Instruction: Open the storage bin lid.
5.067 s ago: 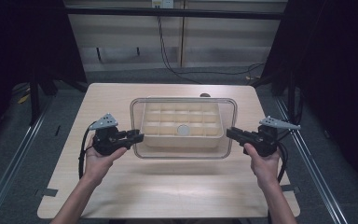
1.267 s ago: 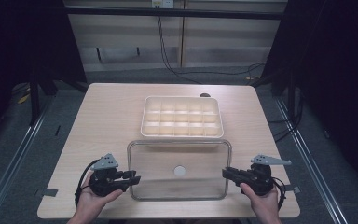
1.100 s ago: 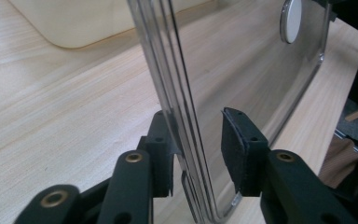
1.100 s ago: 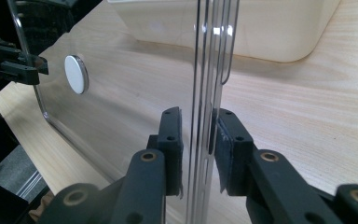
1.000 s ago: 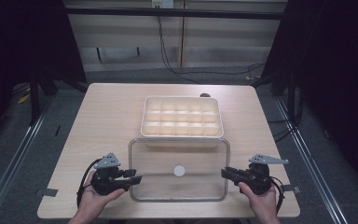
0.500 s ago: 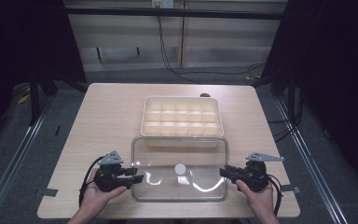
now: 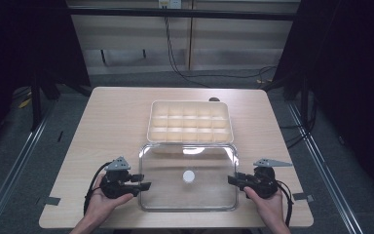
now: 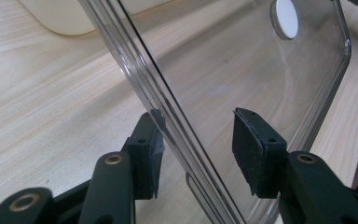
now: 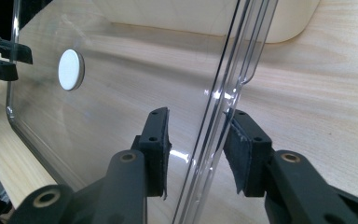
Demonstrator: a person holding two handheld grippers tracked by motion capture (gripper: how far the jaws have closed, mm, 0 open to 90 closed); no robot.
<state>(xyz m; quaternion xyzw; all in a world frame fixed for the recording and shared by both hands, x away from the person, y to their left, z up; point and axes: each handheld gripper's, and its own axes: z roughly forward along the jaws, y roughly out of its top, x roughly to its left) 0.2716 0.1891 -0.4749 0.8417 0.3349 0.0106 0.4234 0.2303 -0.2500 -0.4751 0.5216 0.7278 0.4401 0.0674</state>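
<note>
While the clear lid [image 7: 189, 178] is lying at 6 o'clock of the tray [image 7: 190, 122] (already off), left gripper [image 7: 139, 185] and right gripper [image 7: 233, 180] are both straddling its edges, unclenched.

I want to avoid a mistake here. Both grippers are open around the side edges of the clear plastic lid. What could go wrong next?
1. The transparent rectangular plastic lid has its rim between the open jaws of the left gripper and the right gripper. A crooked withdrawal could catch and drag it.
2. Its far edge is very close to the cream compartment box, so a nudge may knock it.
3. Its near edge is close to the wooden table's front edge and might slide off.
</note>
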